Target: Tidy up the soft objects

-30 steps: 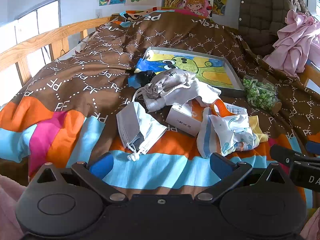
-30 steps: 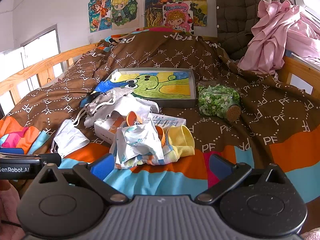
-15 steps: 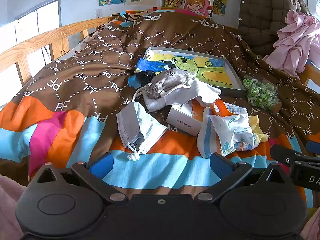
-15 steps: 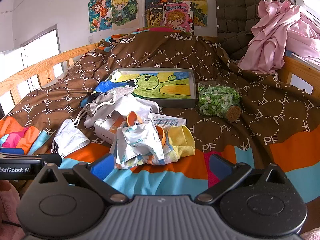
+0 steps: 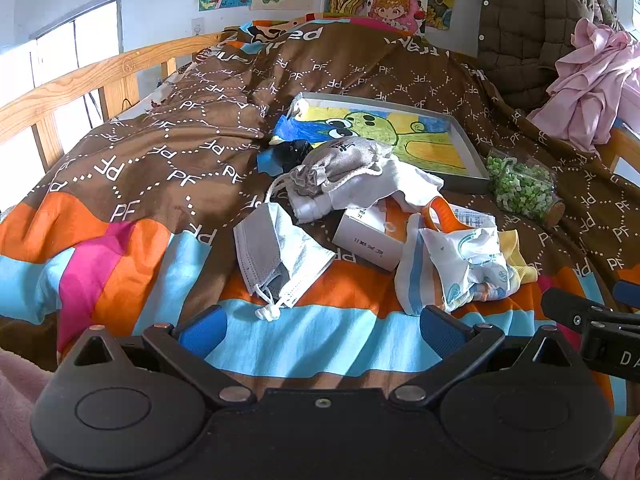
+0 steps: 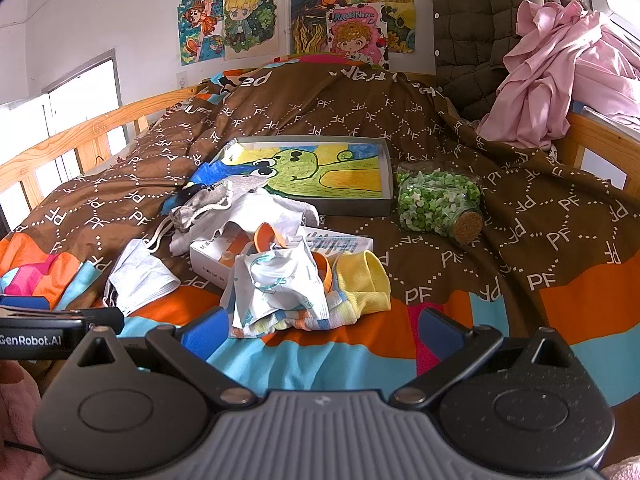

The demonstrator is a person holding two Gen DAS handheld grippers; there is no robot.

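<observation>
Soft objects lie heaped in the middle of a brown patterned bedspread (image 5: 168, 152): a grey face mask (image 5: 276, 256), a grey drawstring pouch (image 5: 340, 164) on top of a white cloth (image 5: 400, 188), and a bundle of striped and yellow fabric (image 6: 360, 284) under a crumpled white wrapper (image 6: 280, 280). A small white box (image 5: 368, 240) sits among them, with a shallow tray holding a green cartoon picture (image 6: 320, 172) just behind the heap and a cork-stoppered jar of green bits (image 6: 440, 204) lying on its side to the right of the tray

The left wrist view shows the face mask in full, close ahead and slightly left of centre; in the right wrist view the mask sits far to the left. The right wrist view shows the whole jar with its cork end and a pink garment (image 6: 560, 72) piled over the bed's wooden rail, both only partly seen from the left. Each camera catches the other gripper's side at the frame edge

The left gripper (image 5: 320, 326) has its blue-padded fingers (image 5: 204, 330) spread wide with nothing between them; the mask's ear loop lies just ahead of the gap, not touching. The right gripper (image 6: 320, 328) is likewise spread wide and empty, and the fabric bundle's near edge lies just beyond and between its fingers (image 6: 440, 332), nearer the left one, apart from both
</observation>
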